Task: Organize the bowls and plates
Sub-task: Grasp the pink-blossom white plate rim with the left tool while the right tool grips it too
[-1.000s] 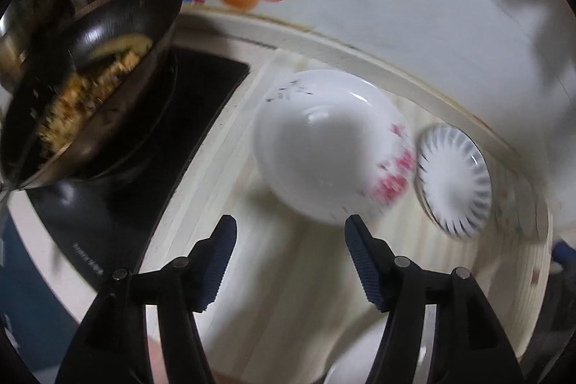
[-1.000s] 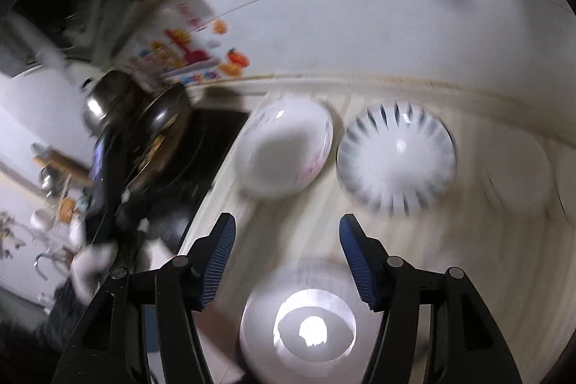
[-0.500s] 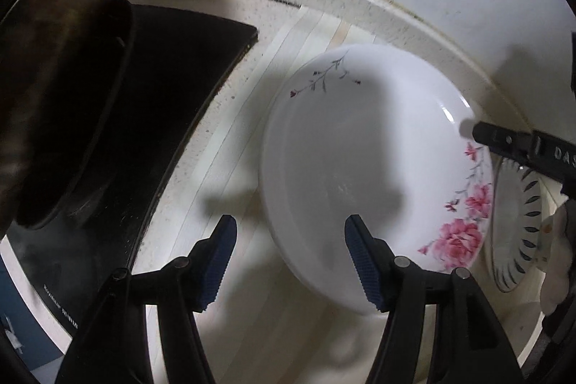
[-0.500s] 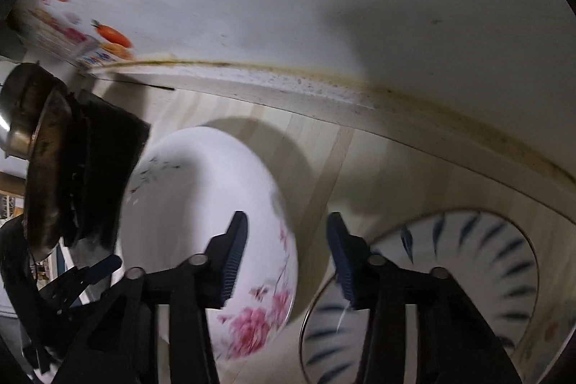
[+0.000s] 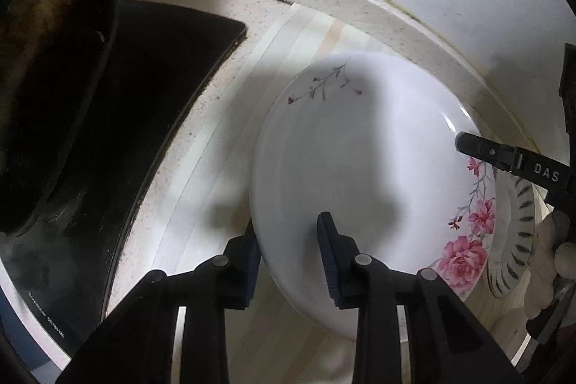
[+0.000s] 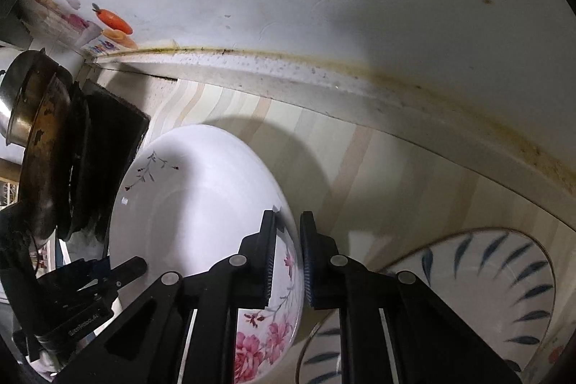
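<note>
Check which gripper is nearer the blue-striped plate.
Right. The right gripper is clamped on the floral bowl's rim beside the blue-striped plate; the left gripper grips the bowl's opposite rim, toward the stove.

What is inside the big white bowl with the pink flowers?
The floral bowl looks empty: only shadows on its white inside. The left gripper and right gripper each have one finger over its rim, hiding small bits.
</note>
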Tool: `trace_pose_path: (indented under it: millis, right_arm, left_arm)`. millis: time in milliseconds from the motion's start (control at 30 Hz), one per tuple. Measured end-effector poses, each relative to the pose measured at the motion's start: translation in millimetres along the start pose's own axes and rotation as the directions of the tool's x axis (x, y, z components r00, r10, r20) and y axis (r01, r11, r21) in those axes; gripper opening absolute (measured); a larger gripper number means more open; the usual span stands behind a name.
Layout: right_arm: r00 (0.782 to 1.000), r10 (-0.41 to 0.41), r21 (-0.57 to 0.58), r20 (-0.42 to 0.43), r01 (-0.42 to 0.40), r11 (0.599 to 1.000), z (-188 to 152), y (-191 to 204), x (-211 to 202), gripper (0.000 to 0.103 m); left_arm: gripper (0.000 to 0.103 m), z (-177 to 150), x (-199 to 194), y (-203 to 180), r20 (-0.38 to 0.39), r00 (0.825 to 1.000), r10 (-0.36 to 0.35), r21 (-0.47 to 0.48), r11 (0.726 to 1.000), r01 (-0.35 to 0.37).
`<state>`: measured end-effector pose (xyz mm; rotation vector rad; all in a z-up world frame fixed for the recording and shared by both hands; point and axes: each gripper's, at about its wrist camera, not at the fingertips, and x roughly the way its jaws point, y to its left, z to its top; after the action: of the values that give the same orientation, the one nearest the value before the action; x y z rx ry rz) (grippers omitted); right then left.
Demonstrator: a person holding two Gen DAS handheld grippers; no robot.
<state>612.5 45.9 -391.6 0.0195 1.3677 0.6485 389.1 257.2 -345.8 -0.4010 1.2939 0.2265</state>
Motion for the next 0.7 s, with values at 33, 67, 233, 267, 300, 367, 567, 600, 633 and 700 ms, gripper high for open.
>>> trace_pose_path:
  millis: [33,67,233,267,300,367,567,600,633,700]
  right_arm:
    - [1.0,-0.004,-0.002,0.002,0.004,1.0,-1.5,1.6,-1.5,0.015]
    - [1.0,-0.01,-0.005,0.006,0.01,1.0,-5.3,1.4,-7.1,0.015]
    - [0.999,-0.023,-0.009,0.022,0.024,1.0,-21.8,1.1,-34.4,0.015]
    - [0.999,-0.022,-0.006,0.029,0.022,1.0,-28.2,0.4,-43.7,0.015]
    - [0.999,-0.022,-0.004,0.034,0.023,1.0,-32.6,0.3,-49.7,0.015]
    - [0.999,-0.021,0.016,0.048,0.021,1.0,-46.9,-0.9,-67.7,0.015]
    - [0.995,0.016,0.06,0.094,-0.022,0.998,-99.9,2.8,-120.2,0.015]
    - [0.995,0.017,0.065,0.098,-0.023,0.998,-108.4,5.6,-126.3,0.015]
    - [0.994,0.021,0.071,0.106,-0.028,0.997,-120.5,6.5,-136.5,0.015]
    - [0.993,0.028,0.083,0.117,-0.038,0.996,-139.9,7.7,-152.0,0.015]
  left_arm:
    - [0.028,-2.7,-4.3,-2.9,0.005,1.0,0.001,0.011,1.0,-0.002]
    - [0.028,-4.7,-9.3,-4.4,0.012,1.0,-0.001,0.018,1.0,0.001]
    - [0.028,-18.1,-34.6,-13.0,0.03,0.999,-0.019,0.065,0.998,0.017]
    - [0.028,-21.0,-39.6,-17.9,0.035,0.999,-0.02,0.075,0.997,0.017]
    - [0.028,-24.7,-47.9,-21.2,0.04,0.999,-0.028,0.086,0.996,0.025]
    - [0.028,-29.3,-57.6,-31.3,0.039,0.998,-0.039,0.104,0.994,0.035]
    - [0.028,-51.3,-88.6,-46.5,0.034,0.997,-0.076,0.16,0.985,0.07]
    - [0.028,-59.2,-93.0,-47.3,0.034,0.996,-0.076,0.175,0.982,0.069]
    - [0.028,-64.9,-95.7,-47.6,0.034,0.996,-0.078,0.189,0.979,0.07]
    - [0.028,-76.0,-100.4,-48.1,0.023,0.996,-0.092,0.21,0.974,0.085]
